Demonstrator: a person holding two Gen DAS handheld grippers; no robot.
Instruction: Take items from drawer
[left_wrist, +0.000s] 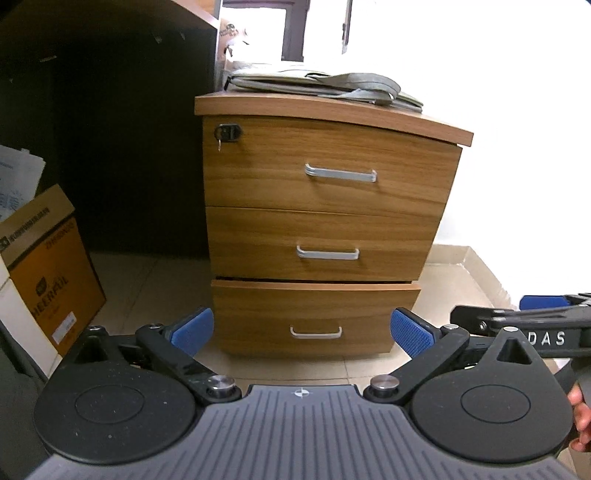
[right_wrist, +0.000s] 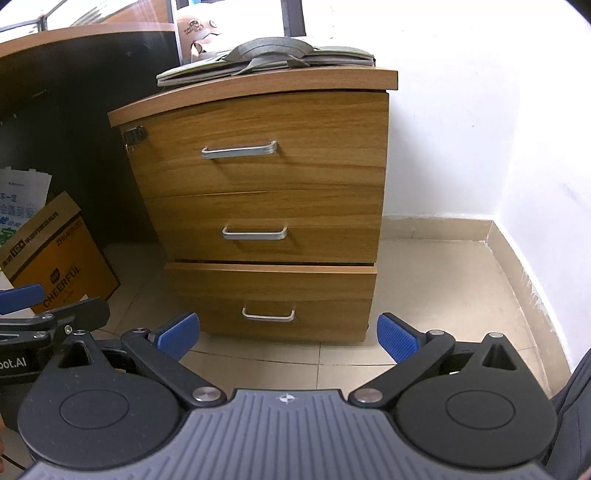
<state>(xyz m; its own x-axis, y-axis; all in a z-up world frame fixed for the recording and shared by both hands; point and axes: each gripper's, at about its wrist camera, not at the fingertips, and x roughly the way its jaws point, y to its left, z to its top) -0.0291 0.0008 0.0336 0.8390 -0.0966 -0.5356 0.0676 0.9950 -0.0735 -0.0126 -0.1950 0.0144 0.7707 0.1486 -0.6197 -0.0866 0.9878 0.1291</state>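
Note:
A wooden three-drawer cabinet (left_wrist: 325, 229) stands on the tiled floor; it also shows in the right wrist view (right_wrist: 266, 206). The top drawer (left_wrist: 328, 166) and middle drawer (left_wrist: 325, 243) are shut; the bottom drawer (left_wrist: 314, 317) sits slightly forward. Each has a silver handle; the bottom handle (left_wrist: 316, 332) lies between my left fingers. My left gripper (left_wrist: 303, 330) is open and empty, short of the cabinet. My right gripper (right_wrist: 288, 334) is open and empty, facing the bottom handle (right_wrist: 268, 315). What the drawers hold is hidden.
A grey bag (left_wrist: 317, 83) lies on the cabinet top. An orange cardboard box (left_wrist: 48, 273) and papers stand at the left under a dark desk (right_wrist: 74, 74). A white wall (right_wrist: 480, 129) and floor corner lie to the right.

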